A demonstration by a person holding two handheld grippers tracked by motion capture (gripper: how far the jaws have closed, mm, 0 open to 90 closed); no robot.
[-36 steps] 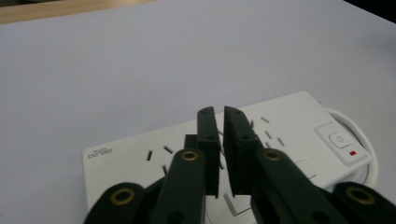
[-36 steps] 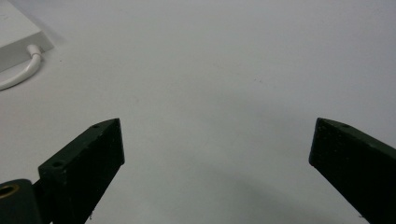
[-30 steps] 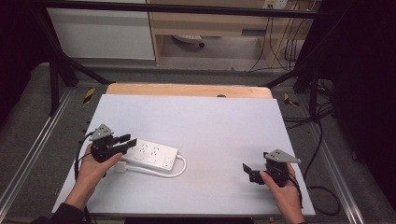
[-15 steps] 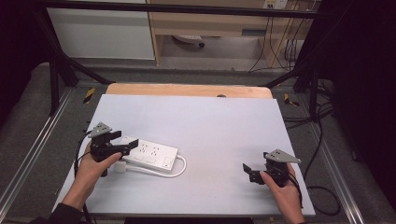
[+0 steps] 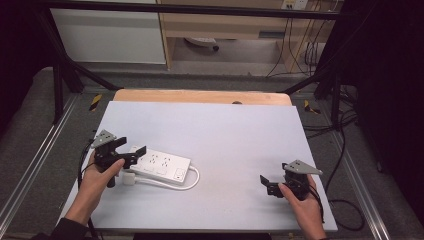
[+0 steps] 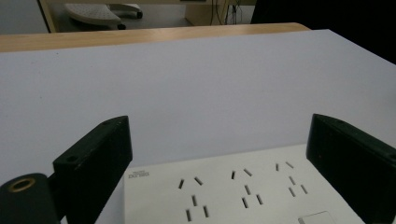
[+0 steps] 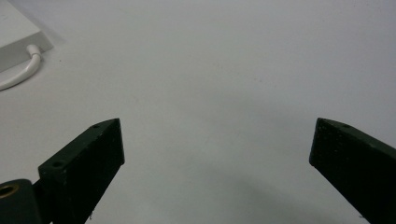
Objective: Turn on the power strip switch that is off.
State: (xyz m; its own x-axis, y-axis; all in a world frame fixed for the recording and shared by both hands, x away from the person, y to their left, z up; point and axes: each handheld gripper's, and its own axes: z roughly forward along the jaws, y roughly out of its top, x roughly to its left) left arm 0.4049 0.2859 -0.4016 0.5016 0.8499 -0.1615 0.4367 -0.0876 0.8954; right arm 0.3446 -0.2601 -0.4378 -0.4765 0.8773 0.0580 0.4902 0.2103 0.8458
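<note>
On the white table [image 5: 230, 135], toward its near left part, a white power strip [image 5: 161, 165] is lying flat with its white cord [image 5: 192, 179] curling off its right end. At the strip's left end, the left gripper [image 5: 131, 153] is sitting with its jaws spread wide, having just been opening; the strip's end is lying between them, untouched by either pad. Well to the strip's right, the right gripper [image 5: 267, 183] is resting low over bare tabletop, its jaws likewise spread and holding nothing.
</note>
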